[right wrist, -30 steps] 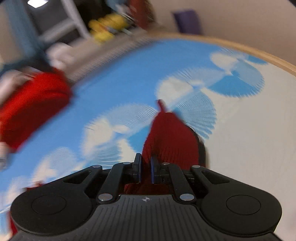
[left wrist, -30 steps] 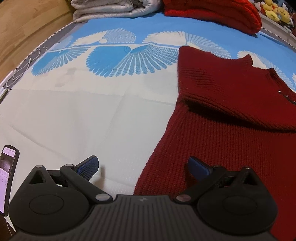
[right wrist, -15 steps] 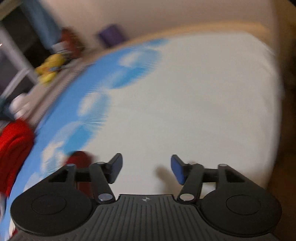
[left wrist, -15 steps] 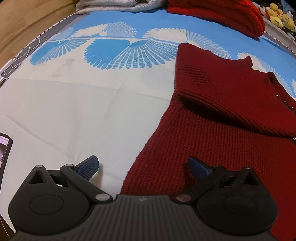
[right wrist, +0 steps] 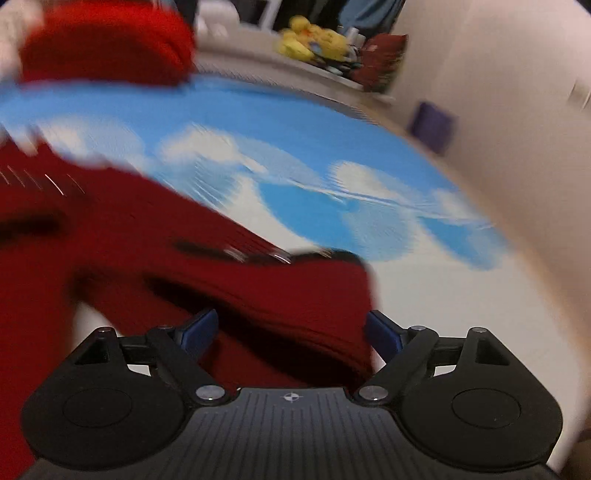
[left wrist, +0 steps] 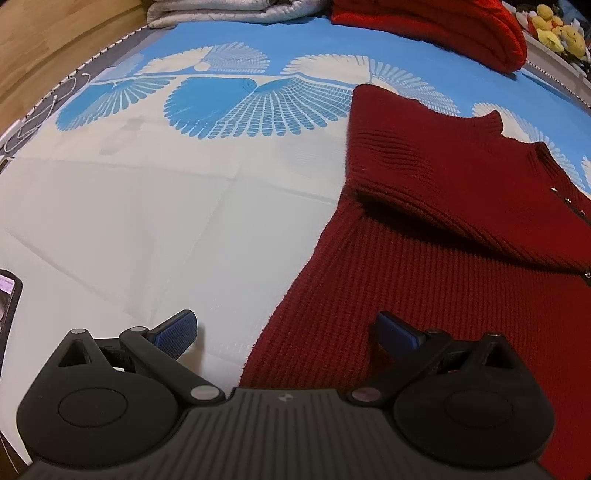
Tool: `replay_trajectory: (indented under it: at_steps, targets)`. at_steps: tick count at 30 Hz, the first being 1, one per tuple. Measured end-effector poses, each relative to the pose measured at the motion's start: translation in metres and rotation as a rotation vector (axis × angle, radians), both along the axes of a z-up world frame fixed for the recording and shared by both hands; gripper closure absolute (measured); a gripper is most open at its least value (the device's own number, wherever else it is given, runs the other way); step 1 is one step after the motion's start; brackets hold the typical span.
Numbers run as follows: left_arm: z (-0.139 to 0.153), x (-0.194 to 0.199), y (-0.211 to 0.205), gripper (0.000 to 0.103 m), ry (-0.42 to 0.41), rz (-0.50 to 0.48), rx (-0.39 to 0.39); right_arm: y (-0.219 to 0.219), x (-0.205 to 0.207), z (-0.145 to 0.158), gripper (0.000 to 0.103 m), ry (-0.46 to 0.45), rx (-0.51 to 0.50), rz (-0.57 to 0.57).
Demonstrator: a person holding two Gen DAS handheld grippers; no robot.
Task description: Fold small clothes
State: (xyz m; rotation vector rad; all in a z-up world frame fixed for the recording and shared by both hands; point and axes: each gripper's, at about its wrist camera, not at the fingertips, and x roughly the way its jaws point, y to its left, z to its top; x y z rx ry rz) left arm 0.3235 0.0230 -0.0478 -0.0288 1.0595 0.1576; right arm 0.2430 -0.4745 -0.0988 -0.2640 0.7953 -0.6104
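Observation:
A dark red knitted sweater (left wrist: 443,229) lies flat on the blue-and-white bed cover (left wrist: 147,221), one sleeve folded across its chest. My left gripper (left wrist: 286,332) hovers open over the sweater's left hem edge, its pads touching nothing. In the blurred right wrist view the same red sweater (right wrist: 155,236) lies below, with its other folded sleeve (right wrist: 295,295) between the fingers. My right gripper (right wrist: 291,332) has its jaws opening wide, and the pads do not press the cloth.
A folded bright red garment (left wrist: 436,26) and a grey folded blanket (left wrist: 229,11) lie at the far edge of the bed. Yellow plush toys (left wrist: 557,26) sit on a ledge behind. A phone (left wrist: 7,295) lies at the left edge, and a wooden floor (left wrist: 44,48) shows beyond.
My right gripper let go of the red sleeve, opened wide, swung away over the bed and came back low over the folded sleeve. The left gripper stayed put.

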Motion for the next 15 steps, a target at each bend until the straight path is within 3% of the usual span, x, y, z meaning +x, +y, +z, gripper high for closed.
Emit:
replay_trajectory:
  at_steps: [1,2,3,4,6,9,11,12,13,14,15]
  targets:
    - [0.0,0.0,0.0,0.0,-0.001,0.001,-0.001,-0.008,0.006,-0.004,0.058,0.007,-0.03,-0.023]
    - [0.001,-0.001,0.001,0.0,-0.001,0.003,-0.003,-0.018,0.007,-0.002,0.086,-0.012,-0.011,-0.042]
    - [0.001,-0.001,0.001,0.0,-0.002,0.007,-0.005,-0.03,0.004,0.008,0.091,-0.071,0.015,-0.076]
    - [0.001,-0.001,0.001,0.0,-0.003,0.01,-0.006,-0.04,-0.003,0.019,0.092,-0.139,0.046,-0.113]
    - [0.002,-0.002,0.002,0.0,-0.005,0.014,-0.008,-0.072,-0.026,0.047,0.092,-0.317,0.204,-0.219]
    - [0.002,-0.002,0.004,0.0,0.001,0.021,-0.014,-0.131,-0.082,0.055,0.091,-0.59,0.588,-0.368]
    - [0.001,-0.001,0.004,0.0,0.014,0.025,-0.042,-0.158,-0.111,0.027,0.089,-0.673,0.84,-0.464]
    - [0.0,-0.001,0.004,0.0,0.019,0.027,-0.053,-0.169,-0.121,0.009,0.082,-0.68,0.942,-0.533]
    - [0.0,-0.001,0.004,0.0,0.023,0.029,-0.065,-0.177,-0.132,-0.013,0.066,-0.679,1.039,-0.627]
    - [-0.001,-0.001,0.004,0.0,0.028,0.029,-0.072,-0.183,-0.144,-0.035,0.06,-0.687,1.124,-0.732]
    - [-0.002,-0.001,0.003,0.0,0.03,0.03,-0.072,-0.184,-0.156,-0.049,0.065,-0.764,1.174,-0.757]
